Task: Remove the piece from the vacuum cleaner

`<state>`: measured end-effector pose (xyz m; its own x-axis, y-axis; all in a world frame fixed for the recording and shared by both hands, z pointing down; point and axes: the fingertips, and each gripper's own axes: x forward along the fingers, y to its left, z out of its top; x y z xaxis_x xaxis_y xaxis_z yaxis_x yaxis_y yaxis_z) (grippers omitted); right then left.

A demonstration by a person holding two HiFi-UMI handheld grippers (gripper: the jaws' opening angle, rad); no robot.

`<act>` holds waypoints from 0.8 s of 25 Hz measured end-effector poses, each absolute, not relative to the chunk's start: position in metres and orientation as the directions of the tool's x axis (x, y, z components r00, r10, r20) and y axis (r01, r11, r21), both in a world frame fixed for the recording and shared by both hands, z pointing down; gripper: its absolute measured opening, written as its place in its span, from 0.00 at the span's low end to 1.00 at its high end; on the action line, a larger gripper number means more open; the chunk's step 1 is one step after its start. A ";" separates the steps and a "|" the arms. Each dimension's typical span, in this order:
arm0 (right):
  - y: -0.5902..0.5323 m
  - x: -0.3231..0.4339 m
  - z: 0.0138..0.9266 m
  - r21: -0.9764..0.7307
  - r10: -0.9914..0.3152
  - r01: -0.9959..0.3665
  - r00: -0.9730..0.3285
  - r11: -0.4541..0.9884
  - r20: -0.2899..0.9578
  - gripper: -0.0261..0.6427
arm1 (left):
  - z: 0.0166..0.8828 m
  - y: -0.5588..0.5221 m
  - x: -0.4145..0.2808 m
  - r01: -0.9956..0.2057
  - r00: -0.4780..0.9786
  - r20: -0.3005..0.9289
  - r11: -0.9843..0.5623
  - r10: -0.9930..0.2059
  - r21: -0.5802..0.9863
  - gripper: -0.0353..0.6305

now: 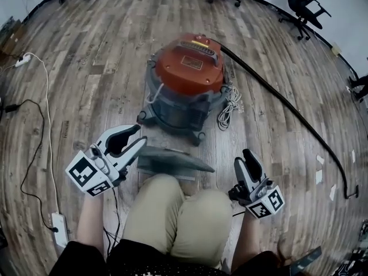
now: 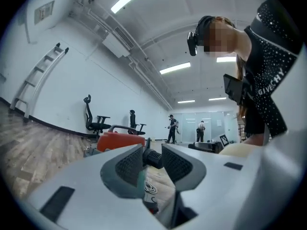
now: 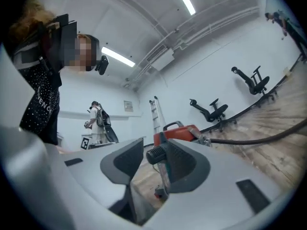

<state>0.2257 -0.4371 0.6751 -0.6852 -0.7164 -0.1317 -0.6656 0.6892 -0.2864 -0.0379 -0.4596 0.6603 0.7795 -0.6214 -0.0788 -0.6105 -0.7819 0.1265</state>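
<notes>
The vacuum cleaner (image 1: 187,85), with an orange lid and a grey-blue drum, stands on the wood floor ahead of me. A flat grey nozzle piece (image 1: 172,161) lies on the floor between it and the person's knees. My left gripper (image 1: 141,134) hovers at the nozzle's left end, jaws apart and holding nothing. My right gripper (image 1: 242,157) is to the right of the nozzle, apart from it and open. In the left gripper view the left gripper (image 2: 152,158) frames a black ribbed tube end (image 2: 154,159), and the right gripper (image 3: 152,164) shows the tube end (image 3: 156,153) by one pad.
A black hose (image 1: 287,105) runs from the vacuum away to the right. A coiled white cord (image 1: 229,111) lies beside the drum. A white cable (image 1: 46,96) and a power strip (image 1: 59,229) lie at the left. Office chairs (image 1: 305,7) stand at the far right.
</notes>
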 end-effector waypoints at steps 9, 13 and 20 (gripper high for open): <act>-0.440 0.229 0.686 -0.257 -0.726 -0.689 -0.683 0.678 -0.083 0.05 | 0.681 -0.449 -0.025 -0.612 0.787 -0.026 -0.785 -0.617 0.098 0.06; -0.437 0.230 0.683 -0.228 -0.717 -0.686 -0.692 0.691 -0.091 0.05 | 0.690 -0.450 -0.024 -0.615 0.785 -0.004 -0.781 -0.619 0.106 0.06; -0.433 0.236 0.685 -0.229 -0.714 -0.682 -0.693 0.694 -0.101 0.05 | 0.690 -0.452 -0.022 -0.616 0.785 0.000 -0.780 -0.620 0.110 0.06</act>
<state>0.2361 -0.4330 0.6851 -0.6928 -0.7140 -0.1012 -0.6821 0.6943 -0.2294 -0.0224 -0.4522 0.6900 0.7845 -0.6201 0.0003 -0.6164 -0.7797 0.1101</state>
